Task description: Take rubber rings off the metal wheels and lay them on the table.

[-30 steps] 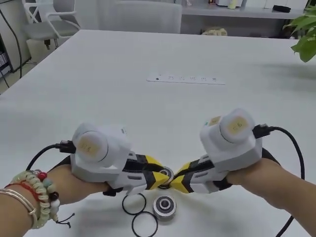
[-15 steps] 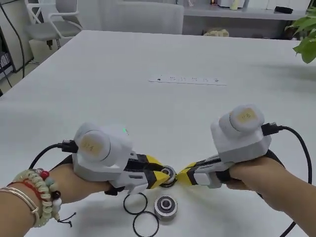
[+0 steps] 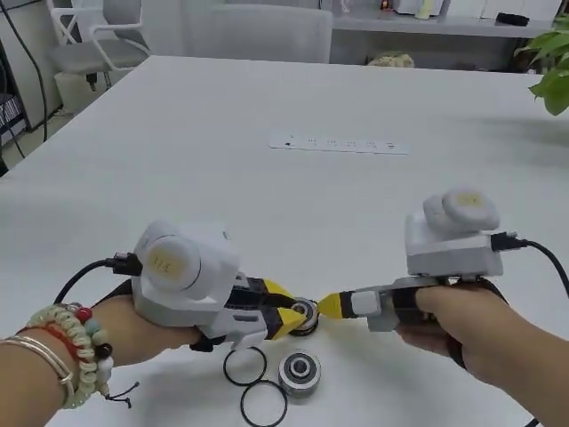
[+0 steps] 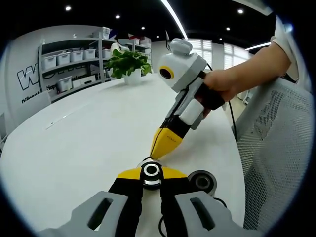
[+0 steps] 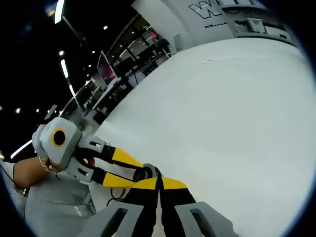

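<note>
My left gripper (image 3: 296,318) is shut on a small metal wheel (image 3: 303,311), held just above the white table (image 3: 267,196). My right gripper (image 3: 327,306) comes in from the right, its yellow tips closed at the wheel's rim on a thin black rubber ring. In the left gripper view the wheel (image 4: 151,170) sits between my own jaws, and the right gripper (image 4: 159,150) points down at it. The right gripper view has the wheel (image 5: 146,173) just ahead of my shut tips (image 5: 158,181). A second wheel (image 3: 300,373) and two loose black rings (image 3: 243,366) (image 3: 261,403) lie near the front edge.
A flat white power strip (image 3: 340,143) lies mid-table. Chairs (image 3: 258,31) stand beyond the far edge and a green plant (image 3: 551,40) at the far right. Cables trail from both grippers. Open table stretches ahead.
The right gripper has rolled upright and its hand has drawn away to the right, tips still at the wheel. The left gripper keeps the wheel in place.
</note>
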`<action>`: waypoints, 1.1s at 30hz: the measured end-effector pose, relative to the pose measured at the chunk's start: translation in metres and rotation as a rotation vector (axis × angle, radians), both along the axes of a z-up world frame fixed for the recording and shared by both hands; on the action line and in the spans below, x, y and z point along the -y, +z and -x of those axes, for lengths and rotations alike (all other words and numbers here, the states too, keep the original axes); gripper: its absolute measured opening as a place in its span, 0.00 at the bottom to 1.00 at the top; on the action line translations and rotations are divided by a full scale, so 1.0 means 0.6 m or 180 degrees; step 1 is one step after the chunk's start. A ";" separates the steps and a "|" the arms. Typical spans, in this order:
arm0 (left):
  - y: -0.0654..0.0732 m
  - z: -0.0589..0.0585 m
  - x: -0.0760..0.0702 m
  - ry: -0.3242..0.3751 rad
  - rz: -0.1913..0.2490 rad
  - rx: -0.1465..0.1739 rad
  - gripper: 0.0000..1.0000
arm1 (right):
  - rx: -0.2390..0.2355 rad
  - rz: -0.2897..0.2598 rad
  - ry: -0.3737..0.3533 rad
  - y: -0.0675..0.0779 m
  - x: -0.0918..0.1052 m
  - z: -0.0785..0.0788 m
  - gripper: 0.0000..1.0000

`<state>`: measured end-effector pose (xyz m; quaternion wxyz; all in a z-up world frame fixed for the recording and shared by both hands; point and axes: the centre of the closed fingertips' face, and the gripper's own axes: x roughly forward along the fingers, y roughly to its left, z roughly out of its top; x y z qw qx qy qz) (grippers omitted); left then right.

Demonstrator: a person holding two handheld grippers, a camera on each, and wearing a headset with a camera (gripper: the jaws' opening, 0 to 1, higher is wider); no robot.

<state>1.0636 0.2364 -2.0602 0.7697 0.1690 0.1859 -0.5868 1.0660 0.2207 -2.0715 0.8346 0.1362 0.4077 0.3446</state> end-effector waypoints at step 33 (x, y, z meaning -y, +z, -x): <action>0.000 0.000 0.002 -0.0003 0.0052 -0.0033 0.08 | 0.0577 0.0441 0.0676 0.040 -0.044 0.007 0.00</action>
